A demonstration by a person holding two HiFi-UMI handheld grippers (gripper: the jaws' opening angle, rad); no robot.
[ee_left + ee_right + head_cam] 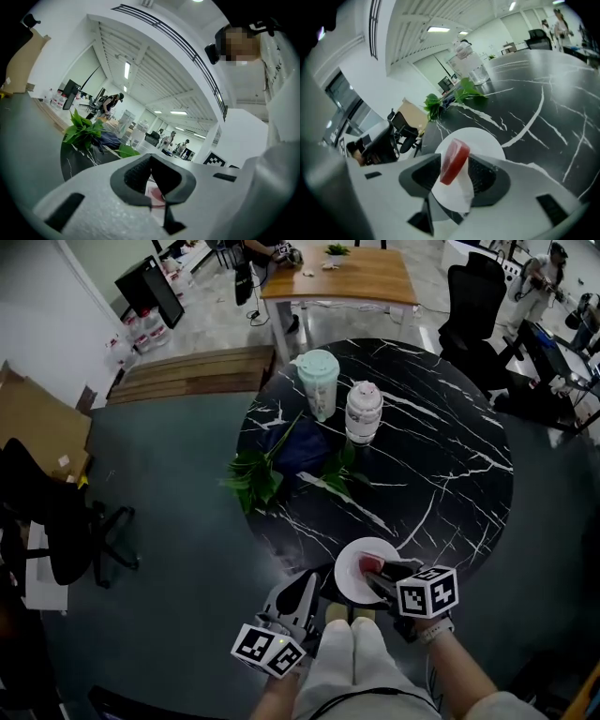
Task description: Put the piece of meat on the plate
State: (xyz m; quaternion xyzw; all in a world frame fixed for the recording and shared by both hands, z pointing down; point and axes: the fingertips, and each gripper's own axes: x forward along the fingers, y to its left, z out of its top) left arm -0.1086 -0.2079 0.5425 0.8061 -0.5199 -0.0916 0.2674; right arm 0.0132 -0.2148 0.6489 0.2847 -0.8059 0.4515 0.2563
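Note:
The piece of meat (371, 564), a red slab with a white fat edge, stands on its edge over the white plate (351, 583) at the near rim of the black marble table (441, 456). My right gripper (380, 574) reaches over the plate from the near side. In the right gripper view the meat (453, 161) sits between the parted pads of the right gripper (454, 177), above the plate (476, 137); the pads do not press on it. My left gripper (314, 580) hangs just left of the plate, off the table edge, open and empty. Through the left gripper's (152, 180) gap the plate (152, 190) shows.
Farther back on the table stand a pale green lidded cup (318, 381) and a clear bottle (364, 411), with leafy sprigs (255, 476) and a dark blue cloth (300, 448) beside them. A black office chair (56, 521) stands on the floor at left. The person's knees (352, 652) are under the grippers.

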